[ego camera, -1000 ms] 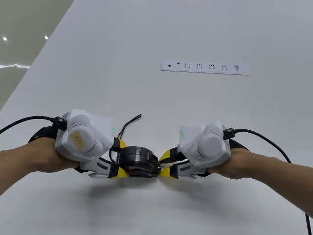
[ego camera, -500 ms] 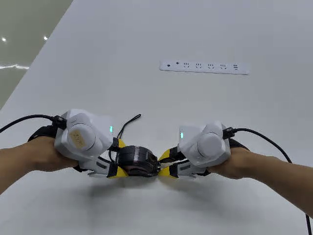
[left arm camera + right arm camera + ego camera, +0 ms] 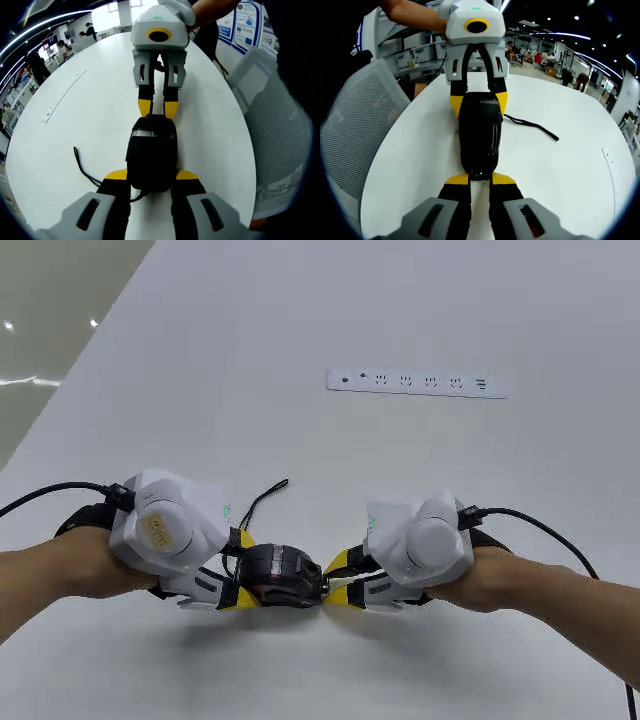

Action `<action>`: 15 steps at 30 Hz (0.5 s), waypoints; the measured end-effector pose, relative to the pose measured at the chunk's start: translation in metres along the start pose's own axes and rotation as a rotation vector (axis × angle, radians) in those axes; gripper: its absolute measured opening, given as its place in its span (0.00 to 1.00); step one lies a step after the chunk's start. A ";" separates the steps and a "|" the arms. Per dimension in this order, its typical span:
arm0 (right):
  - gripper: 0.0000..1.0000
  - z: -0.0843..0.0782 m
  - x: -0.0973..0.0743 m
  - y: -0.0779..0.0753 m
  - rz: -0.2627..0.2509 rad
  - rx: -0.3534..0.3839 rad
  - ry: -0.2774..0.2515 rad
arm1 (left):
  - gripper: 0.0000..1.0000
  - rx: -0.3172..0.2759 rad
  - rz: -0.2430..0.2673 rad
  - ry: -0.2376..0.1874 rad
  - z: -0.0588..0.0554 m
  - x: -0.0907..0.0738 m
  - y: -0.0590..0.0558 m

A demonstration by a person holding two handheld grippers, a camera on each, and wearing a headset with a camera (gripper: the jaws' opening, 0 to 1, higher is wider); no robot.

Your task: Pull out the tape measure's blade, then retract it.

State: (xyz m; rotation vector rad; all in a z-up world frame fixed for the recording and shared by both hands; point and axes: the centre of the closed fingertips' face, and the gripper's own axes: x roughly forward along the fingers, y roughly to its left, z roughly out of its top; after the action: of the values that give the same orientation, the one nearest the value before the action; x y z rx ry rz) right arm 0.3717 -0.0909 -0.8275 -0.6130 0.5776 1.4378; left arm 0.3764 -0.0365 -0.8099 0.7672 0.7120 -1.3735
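A black tape measure lies low over the white table, between the two grippers. My left gripper is shut on its case from the left, and the yellow-tipped jaws clamp the case's rear. My right gripper faces it from the right, its yellow tips closed on the blade's tip at the case's mouth. Almost no blade shows outside the case. A black wrist strap trails from the case across the table.
A white power strip lies farther back on the table. The table's left edge drops to a grey floor. A mesh chair stands beside the table near me. Cables run back from both grippers.
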 end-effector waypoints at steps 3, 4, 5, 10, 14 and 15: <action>0.11 0.000 -0.001 0.000 0.000 -0.002 -0.001 | 0.25 -0.001 0.001 0.000 0.000 0.000 0.000; 0.11 0.000 -0.001 0.000 0.000 -0.003 -0.001 | 0.25 -0.001 0.000 0.000 0.000 0.000 0.000; 0.11 -0.001 -0.001 0.001 0.001 -0.003 0.000 | 0.25 0.000 0.000 0.000 0.000 0.000 0.000; 0.11 -0.003 -0.004 0.001 -0.001 -0.001 0.001 | 0.25 0.002 -0.002 0.003 0.000 0.001 -0.001; 0.11 -0.004 -0.005 0.001 -0.001 0.002 0.003 | 0.25 0.004 -0.004 0.004 0.000 0.001 -0.001; 0.11 -0.005 -0.006 0.001 -0.002 -0.001 0.003 | 0.25 0.005 -0.004 0.004 0.000 0.001 -0.001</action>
State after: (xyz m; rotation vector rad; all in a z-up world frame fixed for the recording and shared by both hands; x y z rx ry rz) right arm 0.3704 -0.0983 -0.8268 -0.6158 0.5787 1.4360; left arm 0.3753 -0.0370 -0.8111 0.7730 0.7139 -1.3777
